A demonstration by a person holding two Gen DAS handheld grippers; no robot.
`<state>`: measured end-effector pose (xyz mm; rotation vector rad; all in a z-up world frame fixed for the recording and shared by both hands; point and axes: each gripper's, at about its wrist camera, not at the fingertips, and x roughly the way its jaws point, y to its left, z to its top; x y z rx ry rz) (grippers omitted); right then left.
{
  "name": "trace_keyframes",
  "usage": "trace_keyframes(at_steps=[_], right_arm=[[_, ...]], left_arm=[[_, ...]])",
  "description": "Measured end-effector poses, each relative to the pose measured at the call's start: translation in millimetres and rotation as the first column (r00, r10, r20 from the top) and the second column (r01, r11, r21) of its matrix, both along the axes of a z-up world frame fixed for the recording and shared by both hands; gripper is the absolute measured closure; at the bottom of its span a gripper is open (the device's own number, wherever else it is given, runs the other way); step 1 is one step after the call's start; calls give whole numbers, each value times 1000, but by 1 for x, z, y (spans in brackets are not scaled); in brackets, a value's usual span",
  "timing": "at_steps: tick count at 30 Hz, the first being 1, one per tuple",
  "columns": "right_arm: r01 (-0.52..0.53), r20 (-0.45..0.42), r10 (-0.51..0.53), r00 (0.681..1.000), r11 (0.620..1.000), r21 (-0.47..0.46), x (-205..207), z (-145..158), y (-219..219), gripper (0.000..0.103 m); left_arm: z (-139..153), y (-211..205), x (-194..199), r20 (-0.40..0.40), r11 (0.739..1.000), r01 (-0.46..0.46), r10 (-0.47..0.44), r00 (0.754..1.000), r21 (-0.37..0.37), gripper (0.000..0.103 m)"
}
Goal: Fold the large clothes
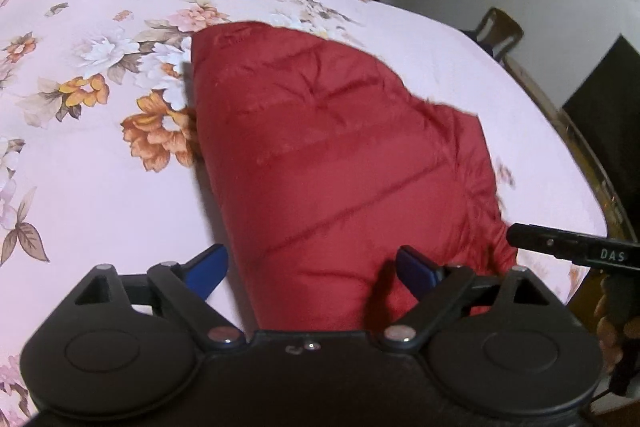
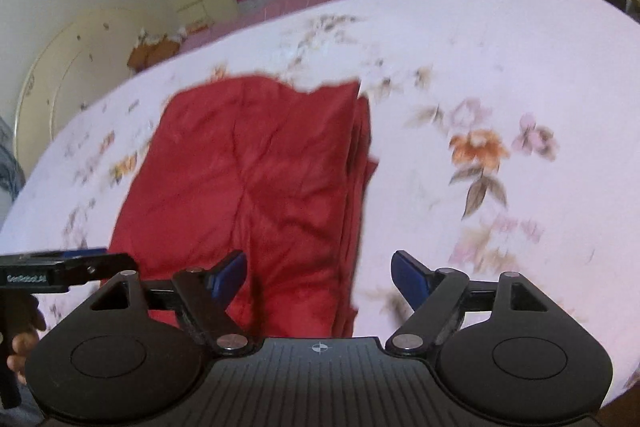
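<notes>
The bed (image 1: pixel 100 195) carries the red coat (image 1: pixel 340 155), spread flat on the floral sheet, probably so the folds stay put and both hands can work from the near edge. It looks already folded (layered edges show on its right side). The left tool (image 1: pixel 310 267) gapes wide over the coat's near end, gripping nothing; the right tool (image 2: pixel 318 275) stands wide and empty at its near right edge.

Folded red garment (image 1: pixel 344 163) lying on floral pink bedspread (image 1: pixel 88 131). Left gripper (image 1: pixel 312 267) spread wide over its near edge, gripping nothing. Right gripper (image 1: pixel 568 247) poking in alongside.
</notes>
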<state>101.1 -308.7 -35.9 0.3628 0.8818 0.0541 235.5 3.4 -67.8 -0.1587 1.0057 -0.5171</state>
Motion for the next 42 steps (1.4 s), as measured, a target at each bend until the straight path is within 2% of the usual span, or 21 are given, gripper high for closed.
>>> trace_keyframes(at_steps=[4,6,13,18,22,25,27,28,29,33,37,42], right_arm=[[17,7,-17,1000,999,45,22,0,-6,22],[17,9,-18,1000,996,85,33,-4,-11,14],[-12,-22,16,1000,981,192,77,-27,-19,14],[-5,-71,27,997,952,305,101,-55,-32,11],[-2,-90,42,995,916,401,109,-75,-40,9],[-33,-66,66,996,910,413,111,-78,-38,10],[-56,-60,90,994,901,430,112,-80,-37,31],[-50,-68,92,993,883,466,113,-83,-38,36],[-46,-76,96,992,865,500,113,-86,-39,46],[-46,-76,102,992,841,539,113,-86,-37,66],[-80,-36,114,993,859,505,111,-67,-29,71],[-89,-8,110,994,842,532,117,-53,-15,72]], left_arm=[[-1,-1,16,-29,999,-37,36,999,-11,10],[-6,-2,24,-61,999,-49,47,997,-18,9],[-23,2,47,-139,992,-101,89,986,-80,4],[-38,2,62,-195,984,-122,95,976,-133,2],[-49,2,65,-213,973,-140,101,972,-181,8],[-49,1,61,-200,969,-146,106,974,-198,13],[-47,1,58,-186,970,-142,105,977,-197,18],[-46,1,57,-185,970,-145,108,977,-197,21],[-44,2,56,-186,969,-150,113,976,-199,23],[-34,2,52,-169,971,-147,116,979,-186,31],[-18,4,51,-129,977,-134,113,985,-167,40],[7,15,56,-84,982,-125,114,990,-139,41]])
